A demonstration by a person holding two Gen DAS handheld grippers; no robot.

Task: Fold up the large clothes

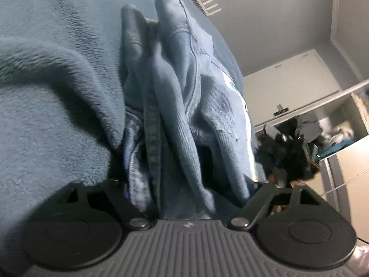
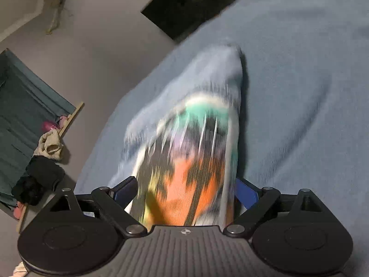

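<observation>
— Left claw [image 1: 184, 189]: we see it angled down toward the bed [image 1: 46, 115], jaws spread wide, bunched folds of the blue sweatshirt [image 1: 175, 97] lying between them. Whether the pads press the cloth, we cannot tell.

— And our right claw [image 2: 184, 191]?

— Also tilted downward, jaws wide, with the sweatshirt's printed side filling the gap and blurred. We cannot tell if it grips. The garment rises off the blue blanket [image 2: 299, 92].

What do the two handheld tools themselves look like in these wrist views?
Both share one build: a grey ribbed body between two round black discs, with black linkage arms on silver pivot bolts. The right tool shows blue fingers; the left tool has its fingers hidden by cloth.
</observation>
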